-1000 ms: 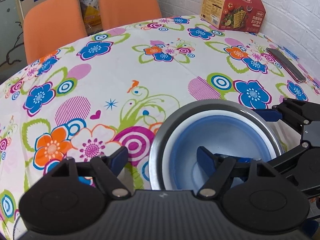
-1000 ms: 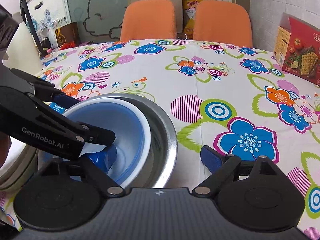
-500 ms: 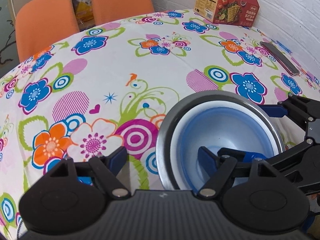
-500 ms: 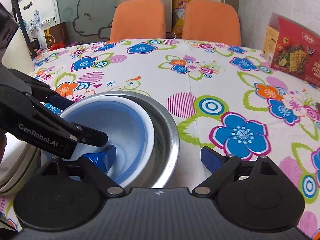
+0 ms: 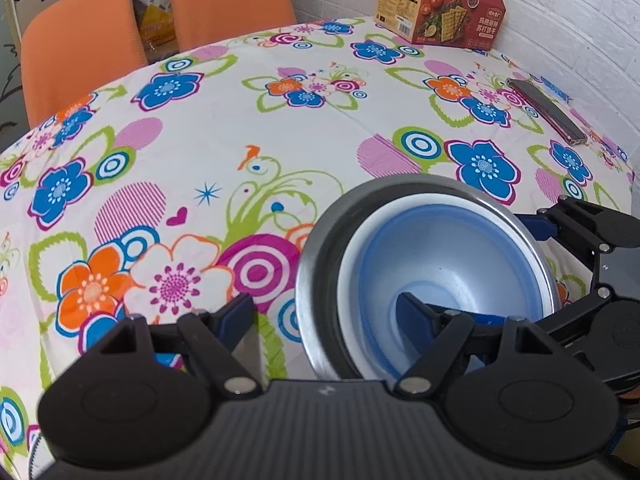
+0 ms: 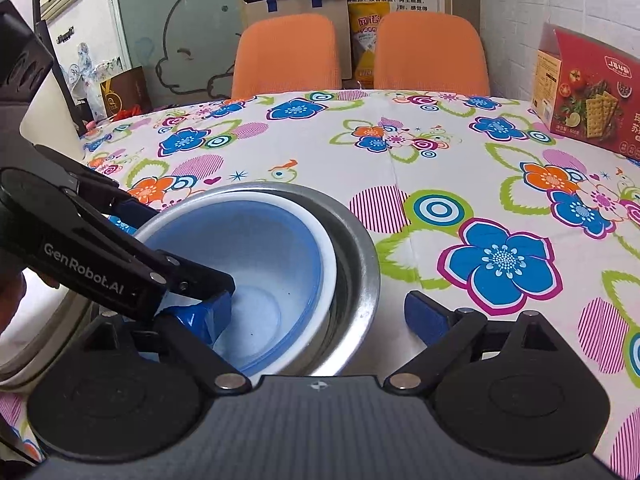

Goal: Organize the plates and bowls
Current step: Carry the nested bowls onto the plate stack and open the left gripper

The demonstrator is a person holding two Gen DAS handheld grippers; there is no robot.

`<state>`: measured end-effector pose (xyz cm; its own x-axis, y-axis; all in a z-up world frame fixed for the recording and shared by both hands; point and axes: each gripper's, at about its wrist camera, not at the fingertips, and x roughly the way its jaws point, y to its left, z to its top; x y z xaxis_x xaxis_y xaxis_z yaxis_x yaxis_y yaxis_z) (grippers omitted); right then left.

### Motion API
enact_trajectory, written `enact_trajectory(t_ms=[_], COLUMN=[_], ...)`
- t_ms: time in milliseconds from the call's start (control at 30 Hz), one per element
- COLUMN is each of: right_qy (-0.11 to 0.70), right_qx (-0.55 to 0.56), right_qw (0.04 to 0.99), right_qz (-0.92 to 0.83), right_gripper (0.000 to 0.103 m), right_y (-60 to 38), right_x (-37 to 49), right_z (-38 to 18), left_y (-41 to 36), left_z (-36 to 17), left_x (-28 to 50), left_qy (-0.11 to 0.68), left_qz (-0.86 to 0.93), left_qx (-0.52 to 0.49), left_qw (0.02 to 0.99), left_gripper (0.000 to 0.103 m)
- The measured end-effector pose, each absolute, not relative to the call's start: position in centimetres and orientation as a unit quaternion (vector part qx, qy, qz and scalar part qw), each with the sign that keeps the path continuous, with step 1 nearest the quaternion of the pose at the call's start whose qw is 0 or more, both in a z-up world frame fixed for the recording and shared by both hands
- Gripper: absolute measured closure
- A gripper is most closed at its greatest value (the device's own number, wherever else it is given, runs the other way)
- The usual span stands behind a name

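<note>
While both wide-open grippers (image 5: 326,312) (image 6: 316,316) straddle the nested bowls' (image 5: 436,256) rims (gripping nothing) | tablecloth (image 5: 260,140) beyond bare.

Two orange chairs (image 6: 360,54) stand behind the floral-clothed table (image 6: 400,184), white brick wall (image 5: 560,20) alongside.

The tabletop (image 5: 280,128) is covered by a flowered cloth. A steel bowl (image 5: 316,264) holding nested bowls is set on it near the front; a red cracker box (image 5: 440,8) and a dark flat object (image 5: 548,110), possibly a phone, are placed well apart from it.
</note>
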<state>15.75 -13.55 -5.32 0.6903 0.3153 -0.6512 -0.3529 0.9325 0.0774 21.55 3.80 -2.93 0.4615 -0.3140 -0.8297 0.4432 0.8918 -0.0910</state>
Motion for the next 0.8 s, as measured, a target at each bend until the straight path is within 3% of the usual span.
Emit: enact_trajectory(t_ms=[233, 400, 467, 533, 567, 600, 800], right_qy=[0.344, 0.358, 0.349, 0.346, 0.347, 0.348, 0.357], right_qx=[-0.048, -0.004, -0.012, -0.014, -0.007, -0.004, 0.008], right_qw=[0.92, 0.913, 0.913, 0.909, 0.906, 0.904, 0.908], right_qz=[0.182, 0.197, 0.211, 0.231, 0.243, 0.249, 0.218], right_gripper=[0.024, 0.026, 0.032, 0.042, 0.05, 0.051, 0.049], right_y=[-13.9, -15.0, -14.5, -14.1, -13.9, -13.6, -13.6], right_x=[15.0, 15.7, 15.4, 15.3, 15.2, 15.1, 15.0], right_z=[-4.3, -5.0, -5.0, -5.0, -4.9, -4.9, -4.0], left_y=[3.7, 3.6, 3.6, 3.7, 3.7, 3.5, 1.9], left_z=[-2.9, -2.9, -2.9, -2.8, -2.7, -2.6, -2.0], left_x=[21.4, 21.3, 21.3, 21.2, 21.2, 21.1, 21.7], left_qy=[0.474, 0.472, 0.472, 0.47, 0.471, 0.472, 0.486], left_qz=[-0.219, -0.22, -0.216, -0.21, -0.213, -0.221, -0.208], left_qx=[0.075, 0.075, 0.072, 0.062, 0.054, 0.047, 0.032], left_qw=[0.849, 0.85, 0.852, 0.855, 0.854, 0.852, 0.848], left_gripper=[0.024, 0.025, 0.024, 0.032, 0.042, 0.058, 0.058])
